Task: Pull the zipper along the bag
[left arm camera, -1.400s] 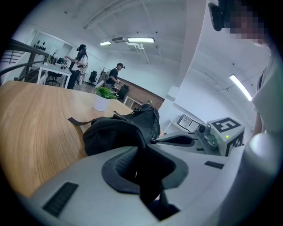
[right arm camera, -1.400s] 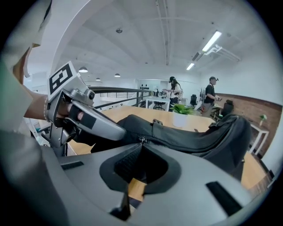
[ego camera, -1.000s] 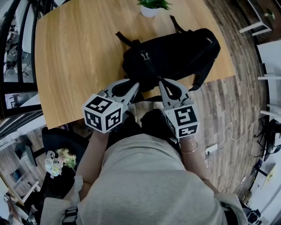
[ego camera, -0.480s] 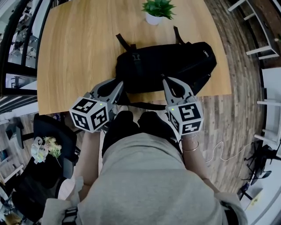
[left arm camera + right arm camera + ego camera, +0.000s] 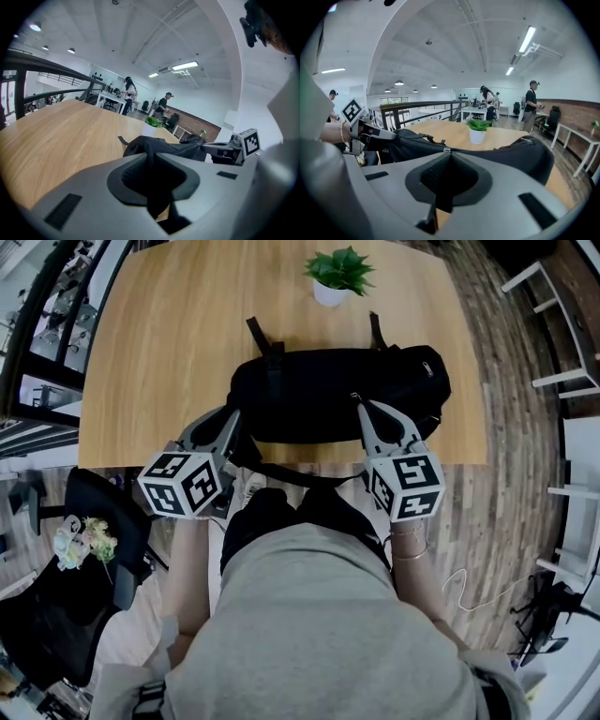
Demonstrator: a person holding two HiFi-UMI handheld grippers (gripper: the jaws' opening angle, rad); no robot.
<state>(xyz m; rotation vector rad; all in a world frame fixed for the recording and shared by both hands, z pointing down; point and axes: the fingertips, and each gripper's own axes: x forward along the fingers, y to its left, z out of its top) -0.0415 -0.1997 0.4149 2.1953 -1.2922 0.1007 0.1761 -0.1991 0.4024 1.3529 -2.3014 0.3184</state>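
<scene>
A black backpack (image 5: 328,390) lies lengthwise on the wooden table (image 5: 169,343), near its front edge. My left gripper (image 5: 236,414) is at the bag's left end. In the left gripper view (image 5: 149,152) its jaws are closed on a black strap (image 5: 149,183) that runs from the bag (image 5: 183,147) down between them. My right gripper (image 5: 359,407) rests on the bag's top, right of the middle. In the right gripper view (image 5: 448,152) its jaw tips meet on a small silver zipper pull (image 5: 446,150) on the bag's zipper line (image 5: 412,140).
A small potted plant (image 5: 337,276) stands just behind the bag. A loose strap (image 5: 309,470) hangs below the table's front edge. A dark chair (image 5: 94,521) sits on the left, white furniture (image 5: 562,381) on the right. People stand far off (image 5: 530,105).
The two grippers have drawn apart: the right one has shifted right along the bag's top, the left stays at the left end. The bag now lies level in the head view.
</scene>
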